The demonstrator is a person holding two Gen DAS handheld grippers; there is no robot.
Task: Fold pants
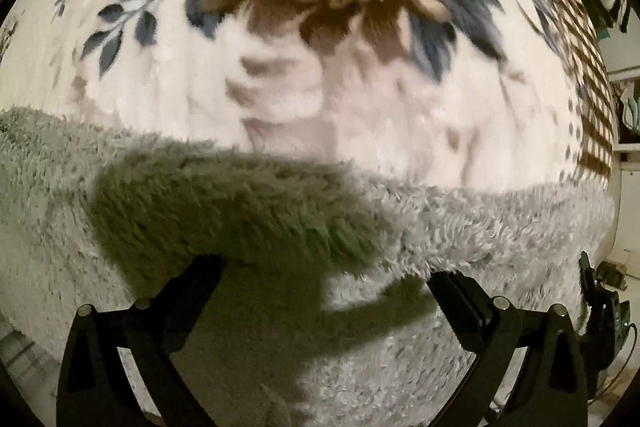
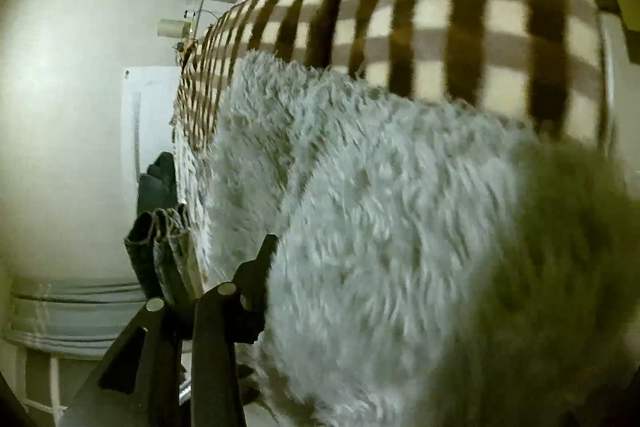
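Over the bed's floral blanket (image 1: 280,87), the left wrist view shows the left gripper (image 1: 324,279) with fingers spread apart, empty, above the fluffy grey pants (image 1: 500,227). In the right wrist view, the right gripper (image 2: 280,267) is buried in pile near the checked edge (image 2: 440,27); I cannot tell its state. Thick fleece could slip, spoiling the fold.

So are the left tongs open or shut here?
Open. The left tongs show both fingers spread wide over the fluffy grey pants, nothing pinched between them.
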